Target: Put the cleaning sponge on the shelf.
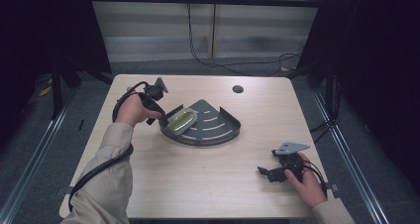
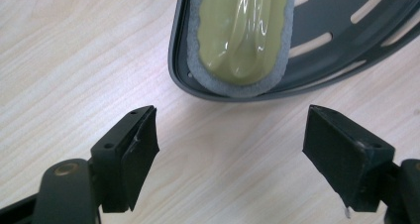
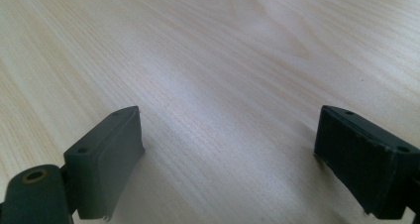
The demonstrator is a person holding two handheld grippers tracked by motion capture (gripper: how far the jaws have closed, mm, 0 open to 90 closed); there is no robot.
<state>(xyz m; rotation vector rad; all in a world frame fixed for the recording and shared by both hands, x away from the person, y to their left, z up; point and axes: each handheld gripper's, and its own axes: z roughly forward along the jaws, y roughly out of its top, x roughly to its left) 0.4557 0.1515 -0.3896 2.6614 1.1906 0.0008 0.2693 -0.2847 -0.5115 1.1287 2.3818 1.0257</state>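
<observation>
While the left tongs [image 1: 163, 119] are being held just off the near-left rim of the rack [image 1: 225, 130], a dark quarter-round corner rack with slots in its floor, their jaws are being kept wide apart with nothing between them, which is being read as a stance either just before a grasp or just after a release of the sponge [image 1: 182, 120]. That sponge, yellow-green with a grey foam edge, is lying inside the rack at its left end, against the curved wall, so it is being kept off the bare tabletop [image 1: 198, 179]. The right tongs [image 1: 267, 173] are being rested low at the near-right part of the tabletop, well apart from the rack, jaws likewise spread wide and holding nothing; that hand is being judged idle, parked out of the way of the other. In the high view the whole layout is being given: both forearms, the rack near the middle, the gap between the two hands. In the left gripper view the sponge [image 2: 242, 35] is being shown close, with a glossy, seemingly wrapped top face and a fuzzy grey border pressed to the rack [image 2: 346, 50] wall, detail that is too small to tell from above; the left tongs [image 2: 230, 157] are also being shown clear of the rim, above wood. In the right gripper view the right tongs [image 3: 228, 162] are being shown over plain wood grain.
</observation>
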